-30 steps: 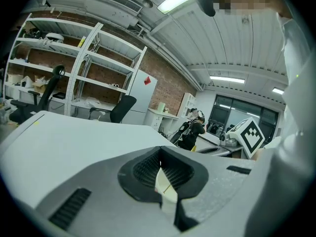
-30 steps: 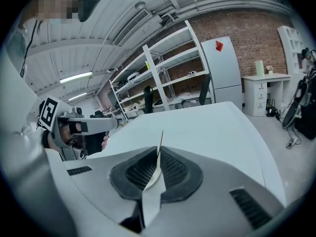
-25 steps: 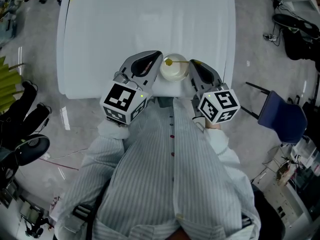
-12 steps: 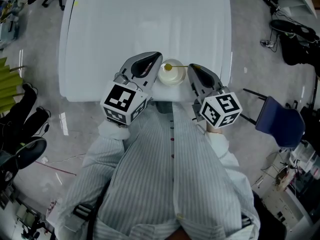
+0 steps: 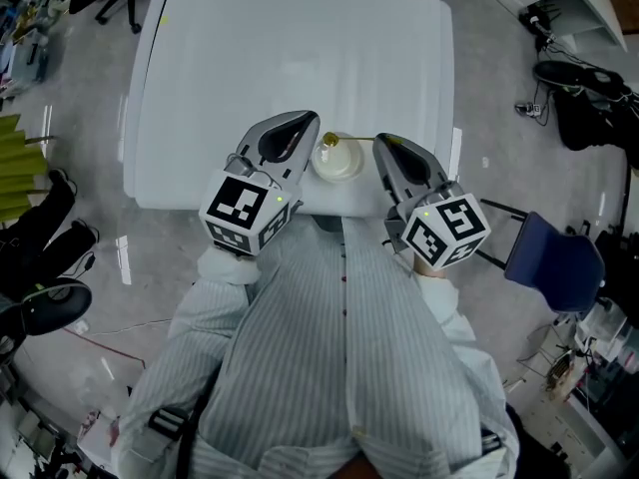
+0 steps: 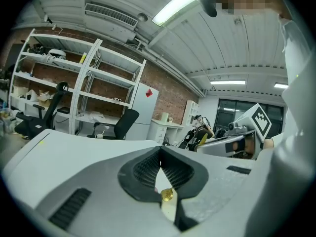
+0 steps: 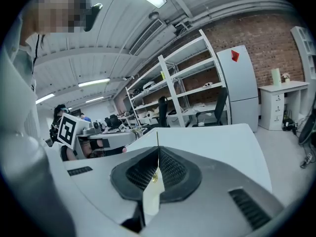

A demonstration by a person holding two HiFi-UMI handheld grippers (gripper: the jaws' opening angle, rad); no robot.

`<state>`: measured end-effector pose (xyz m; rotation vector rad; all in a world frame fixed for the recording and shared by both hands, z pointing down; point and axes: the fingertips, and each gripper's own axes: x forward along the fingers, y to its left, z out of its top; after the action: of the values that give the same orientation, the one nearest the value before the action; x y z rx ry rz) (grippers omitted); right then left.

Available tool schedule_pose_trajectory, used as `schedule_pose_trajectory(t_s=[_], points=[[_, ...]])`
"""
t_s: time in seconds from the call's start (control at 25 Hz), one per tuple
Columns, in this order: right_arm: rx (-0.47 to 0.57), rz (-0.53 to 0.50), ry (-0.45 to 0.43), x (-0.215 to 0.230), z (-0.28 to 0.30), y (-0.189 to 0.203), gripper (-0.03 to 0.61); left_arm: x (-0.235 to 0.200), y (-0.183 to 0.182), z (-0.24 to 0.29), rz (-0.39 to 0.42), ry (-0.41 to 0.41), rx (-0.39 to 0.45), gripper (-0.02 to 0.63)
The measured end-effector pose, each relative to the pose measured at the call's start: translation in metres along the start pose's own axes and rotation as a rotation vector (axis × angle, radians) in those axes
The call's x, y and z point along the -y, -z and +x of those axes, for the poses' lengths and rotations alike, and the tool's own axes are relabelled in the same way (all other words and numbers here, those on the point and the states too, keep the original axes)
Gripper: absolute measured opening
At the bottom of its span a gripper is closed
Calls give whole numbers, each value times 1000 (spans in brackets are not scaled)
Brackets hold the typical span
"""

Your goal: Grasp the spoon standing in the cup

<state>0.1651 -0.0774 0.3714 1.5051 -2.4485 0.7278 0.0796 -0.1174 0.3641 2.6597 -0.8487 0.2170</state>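
A small cream cup (image 5: 339, 163) stands near the front edge of the white table (image 5: 300, 48), just ahead of my body. A thin gold spoon (image 5: 351, 139) leans out of it: one end lies over the cup's far-left rim and the handle runs right into my right gripper (image 5: 383, 140), which is shut on it. In the right gripper view the closed jaws (image 7: 158, 151) show the thin handle (image 7: 158, 139) past their tip. My left gripper (image 5: 312, 120) is close by the cup's left side, shut and holding nothing (image 6: 160, 154).
A blue chair (image 5: 555, 247) stands right of the table, and black chairs (image 5: 45, 218) and cables lie on the floor at the left. The table's near edge is right under the grippers. Metal shelves (image 6: 74, 83) line the room's walls.
The whole view has shifted, so the table, cup and grippers sit a little lower in frame. Both grippers stay beside the cup; the spoon stays in the right jaws.
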Motion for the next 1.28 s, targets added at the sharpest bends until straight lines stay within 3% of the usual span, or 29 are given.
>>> schedule_pose_trajectory(t_s=[0.76,1.28], points=[[111,-153,-233,-65,20,-72,12,-7,-57,-60,35,-167,153,9],[172,-178,-285,-79,20,-99,12,-5,-77,-74,34,-187,210,9]])
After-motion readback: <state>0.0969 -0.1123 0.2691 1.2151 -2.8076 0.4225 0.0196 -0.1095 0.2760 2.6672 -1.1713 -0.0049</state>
